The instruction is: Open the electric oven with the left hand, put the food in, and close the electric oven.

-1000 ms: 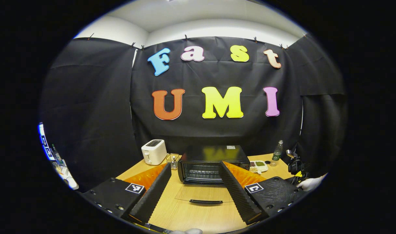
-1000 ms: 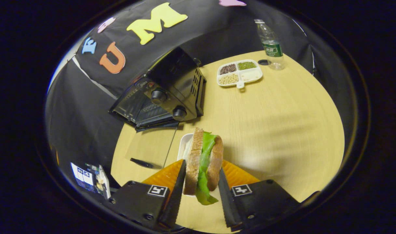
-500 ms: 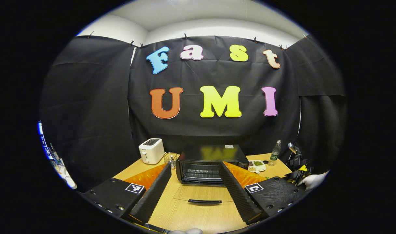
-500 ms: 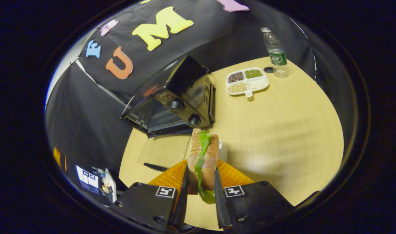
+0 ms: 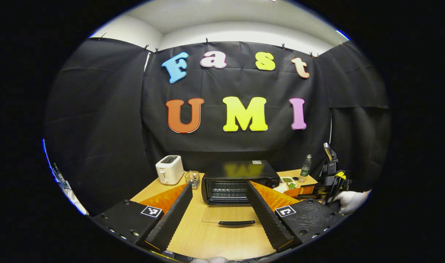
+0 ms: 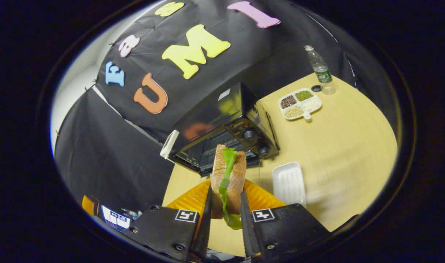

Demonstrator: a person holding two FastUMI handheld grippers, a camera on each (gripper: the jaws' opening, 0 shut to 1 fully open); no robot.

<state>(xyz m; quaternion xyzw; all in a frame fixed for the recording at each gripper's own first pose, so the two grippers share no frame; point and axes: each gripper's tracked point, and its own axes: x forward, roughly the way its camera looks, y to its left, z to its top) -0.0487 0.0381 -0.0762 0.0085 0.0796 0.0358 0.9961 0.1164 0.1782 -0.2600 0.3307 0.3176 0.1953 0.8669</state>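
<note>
The right gripper (image 6: 224, 215) clamps a sandwich (image 6: 228, 179) between both jaws, held upright above the worktop (image 6: 339, 146) just before the oven (image 6: 222, 128). The sandwich is two brown bread slices with green lettuce hanging out below. The oven's glass door (image 5: 227, 215) lies folded down flat on the worktop. The left gripper (image 5: 220, 219) hangs in front of it, jaws spread wide and empty. A white tray (image 6: 289, 182) lies beside the oven.

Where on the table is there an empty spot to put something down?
The biggest bare patch of table lies right of the white tray, below the divided snack dish and bottle. It is crowded in front of the oven, where its open door lies flat and the sandwich hangs in the right hand-held gripper.
</note>
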